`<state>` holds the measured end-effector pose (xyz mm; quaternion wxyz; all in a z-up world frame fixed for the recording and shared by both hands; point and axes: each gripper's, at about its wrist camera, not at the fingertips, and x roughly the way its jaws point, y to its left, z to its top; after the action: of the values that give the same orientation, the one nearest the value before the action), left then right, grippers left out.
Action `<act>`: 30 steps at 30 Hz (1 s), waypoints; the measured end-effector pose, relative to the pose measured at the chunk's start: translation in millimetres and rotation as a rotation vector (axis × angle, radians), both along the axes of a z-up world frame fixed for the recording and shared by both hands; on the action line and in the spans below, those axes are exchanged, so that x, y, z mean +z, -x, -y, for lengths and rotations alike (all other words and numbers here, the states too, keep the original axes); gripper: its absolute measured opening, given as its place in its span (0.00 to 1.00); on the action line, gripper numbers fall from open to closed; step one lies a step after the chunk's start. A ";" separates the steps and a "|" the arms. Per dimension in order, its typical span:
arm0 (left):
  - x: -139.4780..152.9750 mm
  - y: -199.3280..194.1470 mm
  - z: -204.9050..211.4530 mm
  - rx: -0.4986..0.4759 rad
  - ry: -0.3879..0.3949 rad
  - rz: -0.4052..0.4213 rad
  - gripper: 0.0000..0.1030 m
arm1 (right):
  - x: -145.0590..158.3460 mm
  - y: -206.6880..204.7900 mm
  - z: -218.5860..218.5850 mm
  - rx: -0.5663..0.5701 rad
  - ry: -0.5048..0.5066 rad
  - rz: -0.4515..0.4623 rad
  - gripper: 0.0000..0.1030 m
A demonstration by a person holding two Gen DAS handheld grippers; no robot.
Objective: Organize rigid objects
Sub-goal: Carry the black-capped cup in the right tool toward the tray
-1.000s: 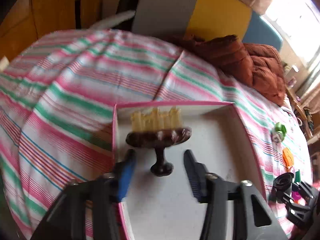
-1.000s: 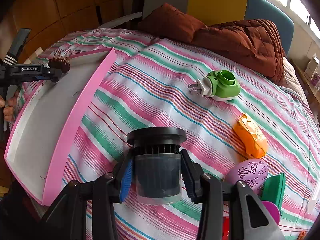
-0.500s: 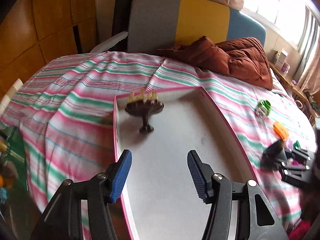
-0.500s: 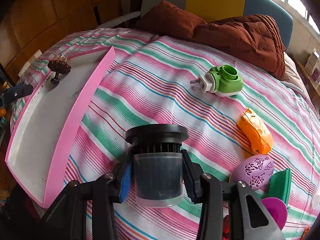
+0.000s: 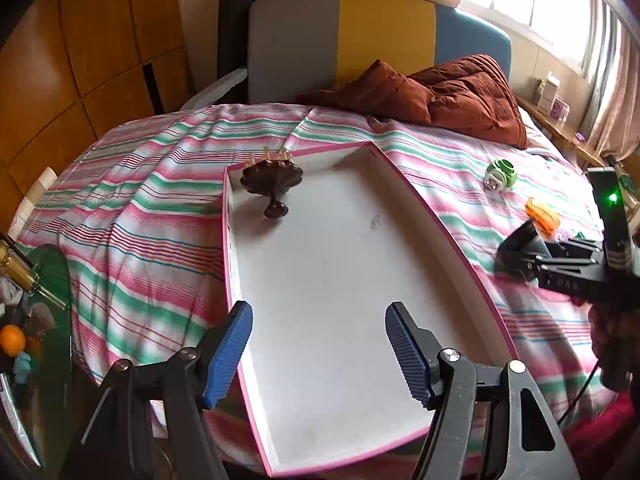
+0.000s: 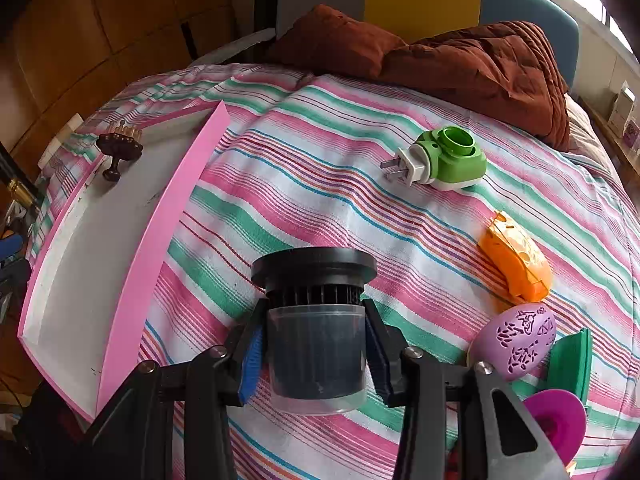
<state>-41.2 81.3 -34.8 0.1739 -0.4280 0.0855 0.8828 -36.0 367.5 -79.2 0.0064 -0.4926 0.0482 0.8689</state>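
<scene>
Rigid objects are split between tray and bedspread right now, so read the right wrist view from left to right. At the left edge the pink-rimmed tray point(image 6: 132, 280) lies on the striped bedspread point(image 6: 320, 184), and the brown scalp massager point(image 6: 119, 148) stands alone at its far end, upper left of the frame. At lower centre your right gripper point(image 6: 316, 354) is clenched on the black filter canister point(image 6: 316, 320), pads pressing its clear lower cup from both sides, just above the cloth. Further right the green plug-in device point(image 6: 444, 160) lies in the upper right, the orange mouse-shaped piece point(image 6: 516, 264) is below it, and the purple egg point(image 6: 516, 340) sits at the lower right beside a green piece I cannot identify. In the left wrist view your left gripper point(image 5: 318, 346) hangs released over the near end of the tray; its jaws have just been opening, and nothing is between them. The likely next step is carrying the canister leftward into the tray. The risks: the cup looks smooth and the black cap wider and top-heavy, so a loose grip could let it slip or tilt; the raised pink wall could catch the base if you cross too low; the tray's near end seems to overhang the bed edge, so weight set there could tip it.
</scene>
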 end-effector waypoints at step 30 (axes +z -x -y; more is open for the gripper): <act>7.6 -12.3 24.9 0.034 -0.059 -0.019 0.82 | -6.1 -8.5 5.9 -0.020 0.028 0.006 0.63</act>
<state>-28.9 56.4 -27.3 0.1706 -0.4155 0.0538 0.8918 -27.5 361.6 -85.3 0.0083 -0.4947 0.0651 0.8666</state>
